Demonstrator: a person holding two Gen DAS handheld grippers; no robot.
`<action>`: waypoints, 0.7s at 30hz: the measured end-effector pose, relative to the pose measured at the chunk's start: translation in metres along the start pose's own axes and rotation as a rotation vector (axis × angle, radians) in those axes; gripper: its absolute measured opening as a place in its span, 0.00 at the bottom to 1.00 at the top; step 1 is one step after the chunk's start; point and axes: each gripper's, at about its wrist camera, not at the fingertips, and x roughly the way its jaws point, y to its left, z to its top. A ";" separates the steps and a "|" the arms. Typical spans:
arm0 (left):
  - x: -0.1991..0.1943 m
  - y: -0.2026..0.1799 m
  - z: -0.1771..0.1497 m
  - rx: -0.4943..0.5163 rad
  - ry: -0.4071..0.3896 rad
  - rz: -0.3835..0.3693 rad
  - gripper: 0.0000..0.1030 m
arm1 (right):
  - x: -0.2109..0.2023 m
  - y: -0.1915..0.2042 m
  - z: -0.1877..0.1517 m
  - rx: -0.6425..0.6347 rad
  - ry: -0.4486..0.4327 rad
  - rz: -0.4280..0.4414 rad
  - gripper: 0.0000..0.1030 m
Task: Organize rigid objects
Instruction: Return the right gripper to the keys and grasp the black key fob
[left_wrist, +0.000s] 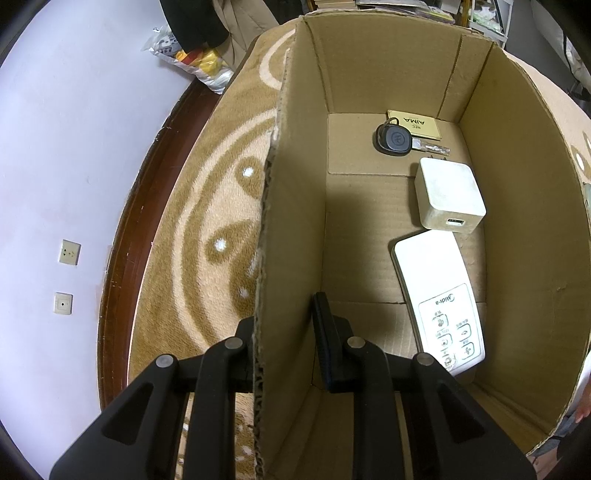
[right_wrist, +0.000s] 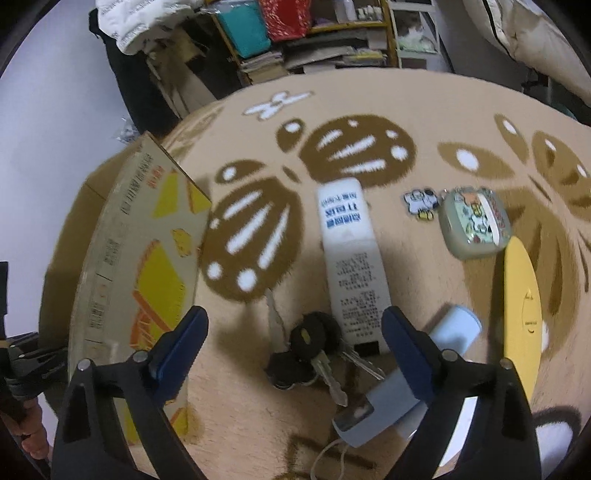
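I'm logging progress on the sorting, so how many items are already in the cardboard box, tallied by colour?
White: 2, the remote control and the charger cube
Black: 1, the key with a black fob
Gold: 1, the AIMA card
Total: 4 in the cardboard box

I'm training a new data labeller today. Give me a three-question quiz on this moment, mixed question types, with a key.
1. True or false: the left tongs straddle a wall of the cardboard box.
2. Which item lies outside the box on the rug? A) white charger cube B) bunch of keys C) Midea remote
3. Fill in: the right tongs are ____ and hold nothing.

Key: 1 true; 2 B; 3 open
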 end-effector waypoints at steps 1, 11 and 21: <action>0.000 0.000 0.000 0.000 0.000 0.000 0.20 | 0.001 0.000 0.000 0.000 0.008 0.001 0.89; 0.000 0.001 0.000 -0.005 0.003 -0.008 0.20 | 0.014 0.002 -0.004 -0.001 0.085 -0.017 0.81; -0.002 0.000 -0.003 -0.002 0.001 0.001 0.20 | 0.016 0.005 -0.008 -0.013 0.121 0.004 0.79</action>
